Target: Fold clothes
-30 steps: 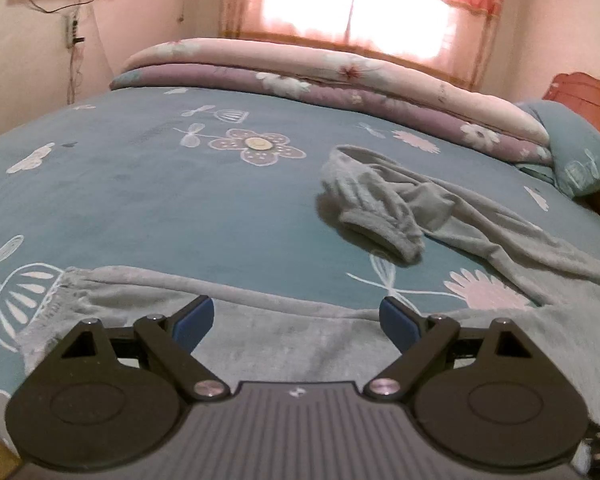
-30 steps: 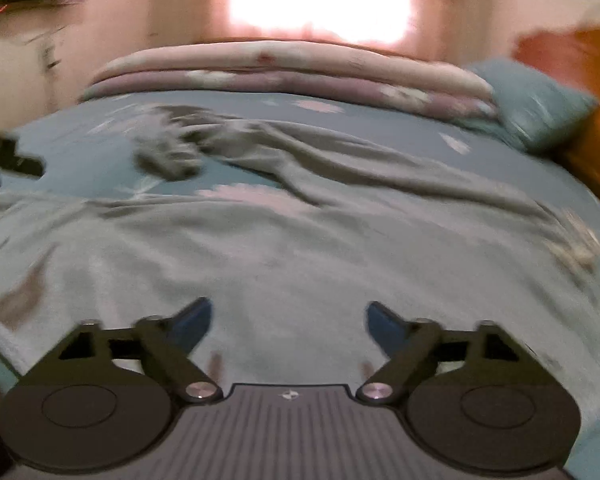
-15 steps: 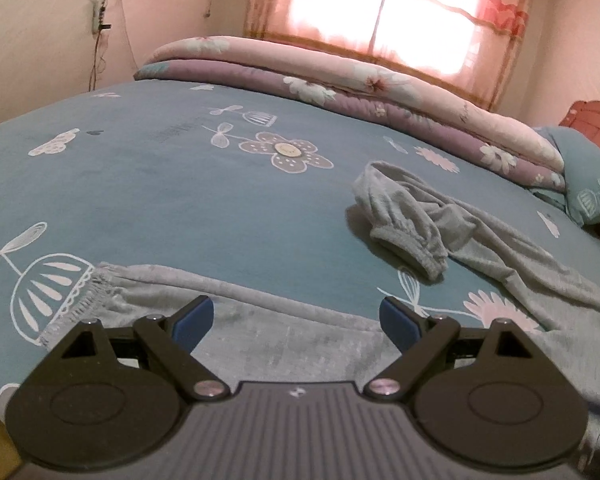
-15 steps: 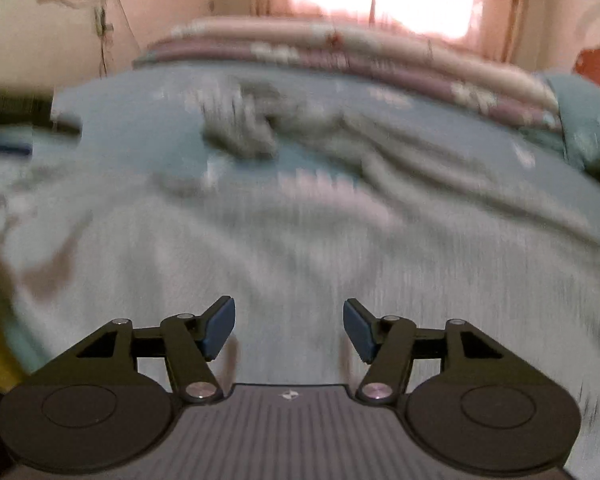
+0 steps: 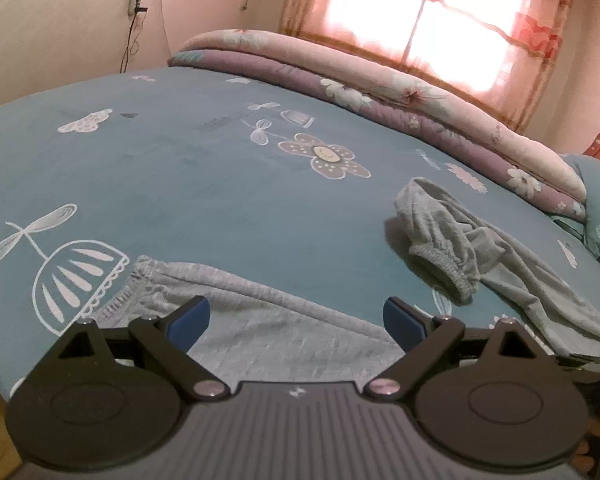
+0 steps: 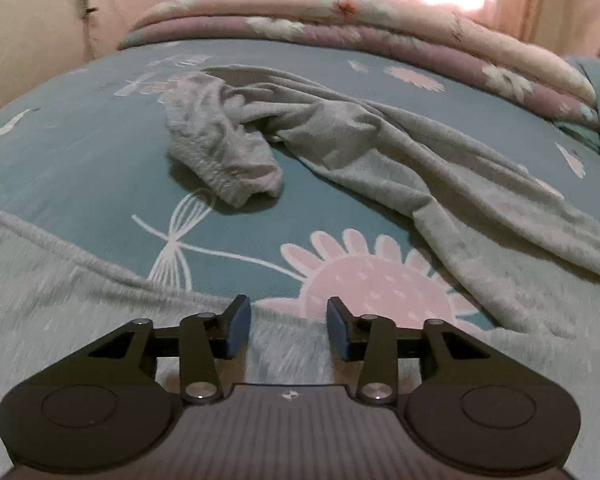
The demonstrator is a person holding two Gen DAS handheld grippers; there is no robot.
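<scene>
Grey trousers (image 5: 284, 320) lie spread on the teal flower-print bedsheet (image 5: 160, 184). Left wrist view: one cuffed leg end at 9 o'clock of the left gripper (image 5: 296, 322), its ribbed hem (image 5: 140, 280) just beside the white bell-shaped print. Left gripper jaws stand wide apart, blue pads over grey cloth, nothing gripped. The other leg's bunched cuff (image 5: 444, 256) sits at 2 o'clock, well apart from the near leg. Folded pink and purple quilt (image 5: 380, 92) runs across 12 to 2 o'clock under the curtained window (image 5: 432, 20).

Right wrist view: bunched cuff at 11 o'clock, leg trailing to 3 o'clock. Right gripper (image 6: 289, 330) jaws about half open and have just been closing; cloth lies under the pads, edge at the tips, but no pinch visible. Pink flower print (image 6: 376, 284) at 1 o'clock, just beyond the fingertips.
</scene>
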